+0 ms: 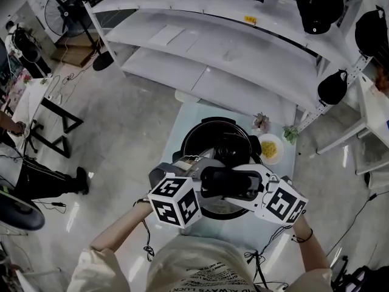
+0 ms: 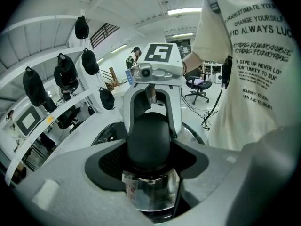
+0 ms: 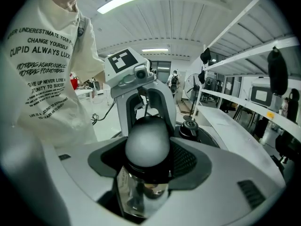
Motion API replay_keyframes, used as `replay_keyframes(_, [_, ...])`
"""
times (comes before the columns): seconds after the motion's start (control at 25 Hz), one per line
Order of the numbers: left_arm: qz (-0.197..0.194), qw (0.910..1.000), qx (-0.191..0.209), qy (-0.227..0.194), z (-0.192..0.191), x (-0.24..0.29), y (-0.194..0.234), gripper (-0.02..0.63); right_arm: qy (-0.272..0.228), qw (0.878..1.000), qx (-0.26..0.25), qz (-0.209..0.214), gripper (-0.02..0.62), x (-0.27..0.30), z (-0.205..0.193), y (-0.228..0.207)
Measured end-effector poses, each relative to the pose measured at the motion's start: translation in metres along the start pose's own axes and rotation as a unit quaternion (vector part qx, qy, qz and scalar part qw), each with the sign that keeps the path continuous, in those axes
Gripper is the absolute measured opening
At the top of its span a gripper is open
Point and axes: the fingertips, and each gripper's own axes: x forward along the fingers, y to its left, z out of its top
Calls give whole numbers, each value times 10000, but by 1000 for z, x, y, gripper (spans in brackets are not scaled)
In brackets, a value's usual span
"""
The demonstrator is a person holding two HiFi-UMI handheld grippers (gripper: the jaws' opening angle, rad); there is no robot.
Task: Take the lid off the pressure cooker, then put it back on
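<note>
While its black handle (image 1: 228,181) is pinched at one end by the left tongs (image 1: 202,179) and at the other by the right tongs (image 1: 258,185), the lid (image 1: 222,212) is held over the near end of the tabletop (image 1: 182,126), close in front of the person. Shiny metal is seen under the handle in both gripper views. Just beyond the lid, the round black pressure cooker (image 1: 193,137) is seen on the tabletop. In the head view its near rim is covered by the tongs and the lid. To the cooker's right a small bowl (image 1: 271,148) of yellow bits is set, with two little plants (image 1: 261,123) near it. Behind the tabletop white shelves (image 1: 213,47) are ranged, and dark rounded things (image 1: 318,5) are hung at their right end. A fan (image 1: 64,11) is seen standing on the floor at the far left.
</note>
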Motion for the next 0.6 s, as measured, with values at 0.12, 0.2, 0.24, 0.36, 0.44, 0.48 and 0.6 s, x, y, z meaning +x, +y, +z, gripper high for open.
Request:
replay_keyframes(0.12, [-17,10000,-6,-10,-4,-1,11,290,-6,10000,26,0,276,4,2,-11])
replay_keyframes(0.2, [-20,10000,-6,-23,-6,-1,19,290,-6,10000,31,-2,276,6,3,-19])
replay_keyframes(0.24, [-23,10000,-6,-29,-7,-1,23,290,-8,10000,38,-3,276,7,4,-23])
replay_keyframes(0.36, [-41,10000,-2,-33,-12,0,34,290,-13,10000,62,-6,276,11,4,-35])
replay_keyframes(0.44, [-60,10000,-1,-27,-15,2,42,290,-18,10000,81,-10,276,13,3,-43])
replay_keyframes(0.48, [-73,10000,0,-20,-17,2,46,290,-22,10000,96,-12,276,15,3,-47])
replay_keyframes(0.6, [-126,9999,-19,-4,-22,4,56,290,-30,9999,161,-5,276,20,2,-57])
